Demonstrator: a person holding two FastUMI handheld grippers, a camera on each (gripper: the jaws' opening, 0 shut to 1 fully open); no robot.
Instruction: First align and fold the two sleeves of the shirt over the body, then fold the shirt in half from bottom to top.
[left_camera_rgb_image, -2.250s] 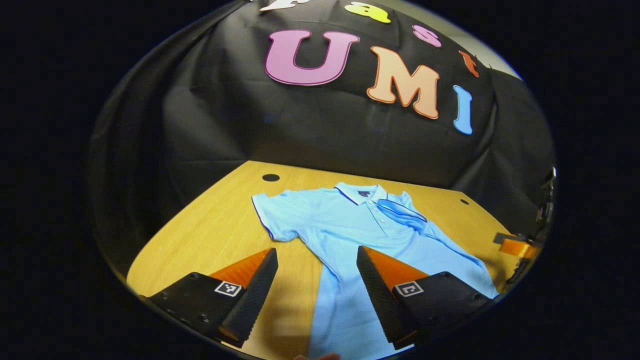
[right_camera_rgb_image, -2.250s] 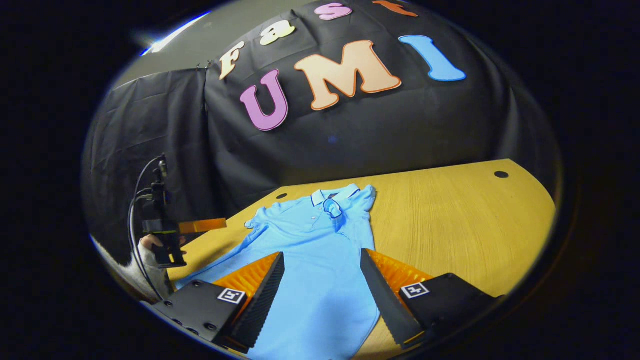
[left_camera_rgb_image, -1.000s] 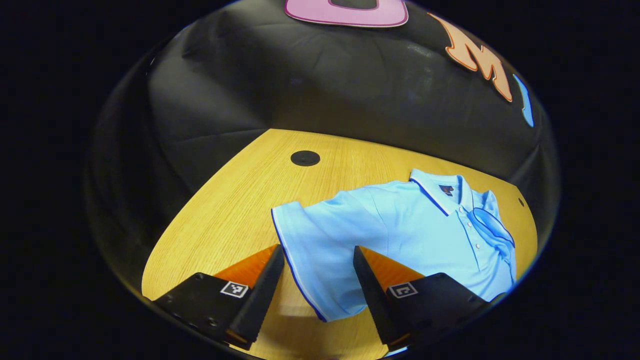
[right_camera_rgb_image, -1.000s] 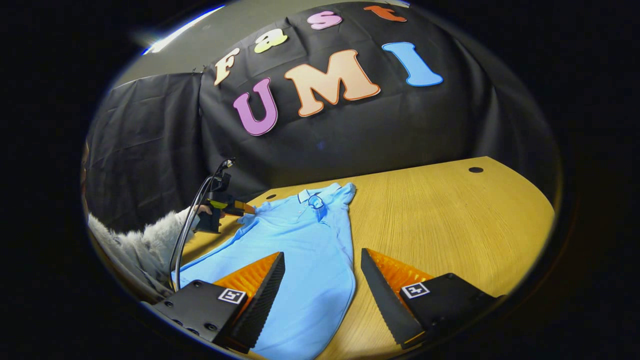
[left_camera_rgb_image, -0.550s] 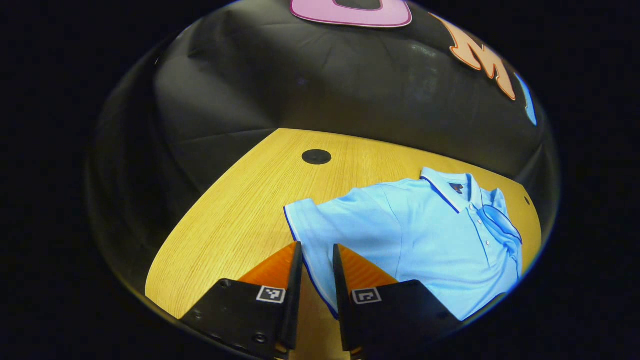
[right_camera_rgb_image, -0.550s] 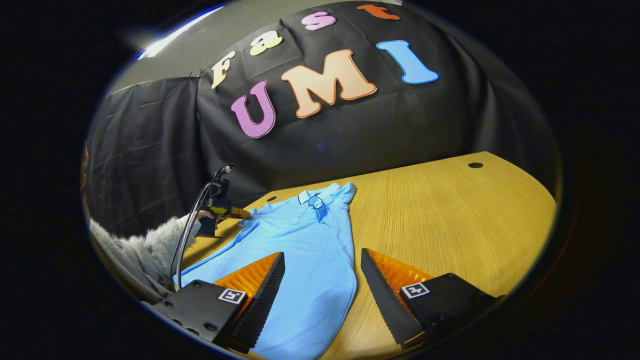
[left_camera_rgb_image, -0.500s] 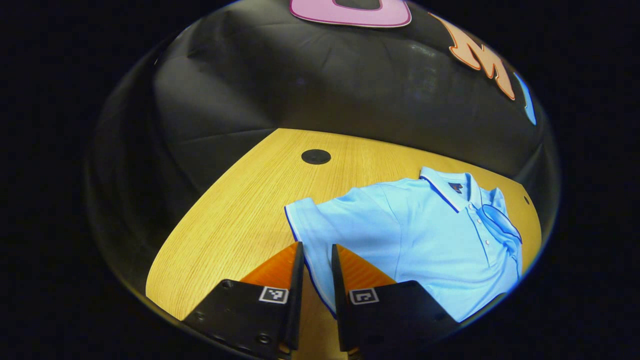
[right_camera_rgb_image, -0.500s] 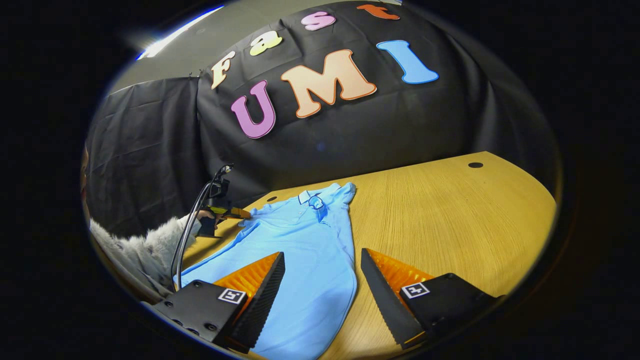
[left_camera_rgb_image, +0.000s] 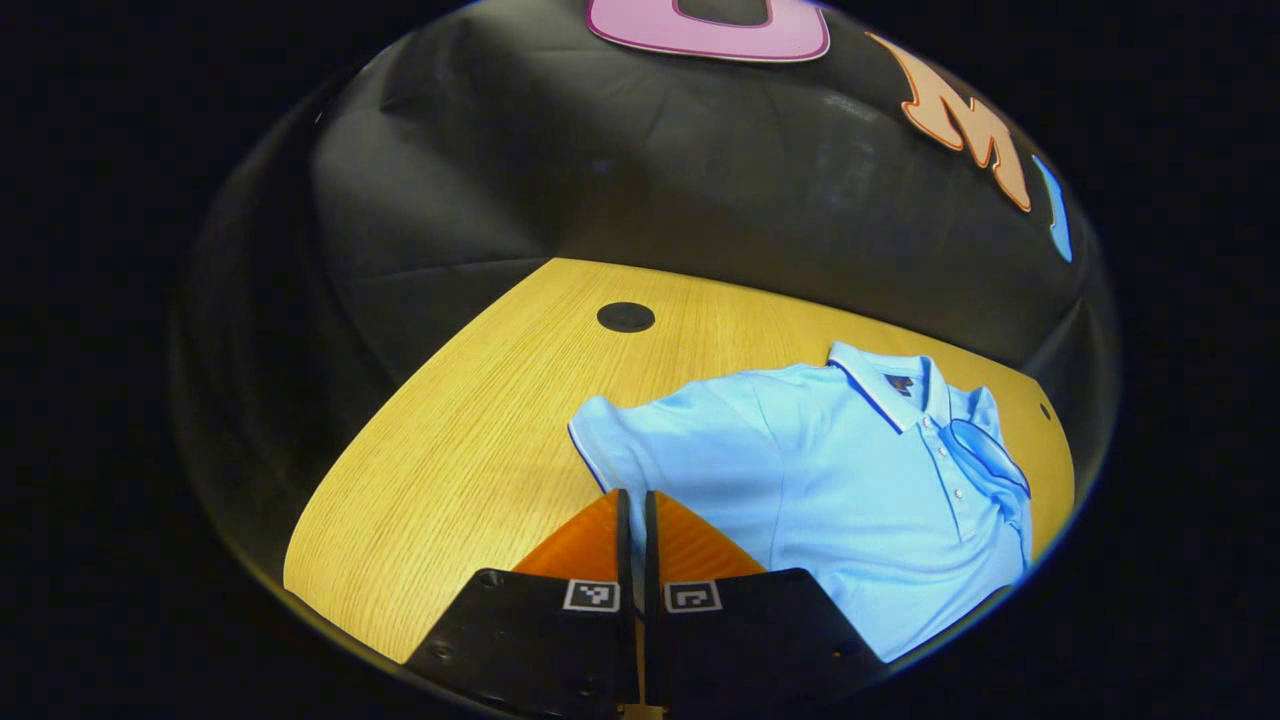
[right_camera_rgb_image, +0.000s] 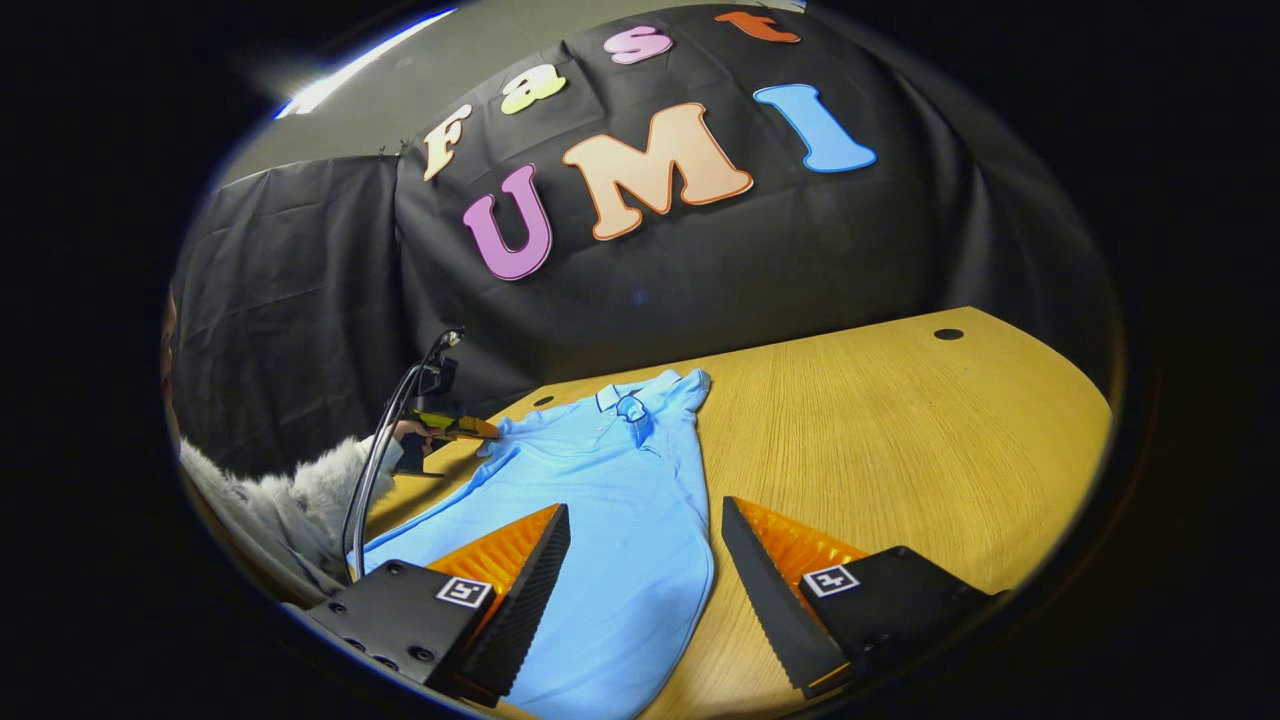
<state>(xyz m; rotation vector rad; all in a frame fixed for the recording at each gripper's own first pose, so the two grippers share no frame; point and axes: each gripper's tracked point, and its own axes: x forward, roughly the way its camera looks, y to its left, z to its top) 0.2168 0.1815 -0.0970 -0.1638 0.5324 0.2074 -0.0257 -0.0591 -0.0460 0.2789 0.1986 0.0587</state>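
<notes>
A light blue polo shirt (left_camera_rgb_image: 850, 480) lies flat on the wooden table (left_camera_rgb_image: 470, 430), collar (left_camera_rgb_image: 885, 372) toward the wall. One short sleeve (left_camera_rgb_image: 985, 450) lies folded over the chest beside the buttons. The other sleeve (left_camera_rgb_image: 615, 445) sticks out sideways, and my left gripper (left_camera_rgb_image: 632, 493) is shut on its cuff edge, which bunches slightly at the tips. In the right gripper view the shirt (right_camera_rgb_image: 610, 500) stretches away from me. My right gripper (right_camera_rgb_image: 644, 506) hangs open over its lower part, one finger above cloth and the other above bare wood. The left gripper (right_camera_rgb_image: 470, 428) shows there at the far sleeve.
A person's fuzzy pale sleeve (right_camera_rgb_image: 290, 495) and a cable reach in from the left of the right gripper view. Round dark holes (left_camera_rgb_image: 626, 317) (right_camera_rgb_image: 948, 334) sit in the tabletop near the wall. Bare wood (right_camera_rgb_image: 900, 430) spreads to the right of the shirt.
My left gripper moved from the shirt's hem side to the outstretched sleeve, then shut its fingers on the cuff. The right gripper stayed open and barely moved.
</notes>
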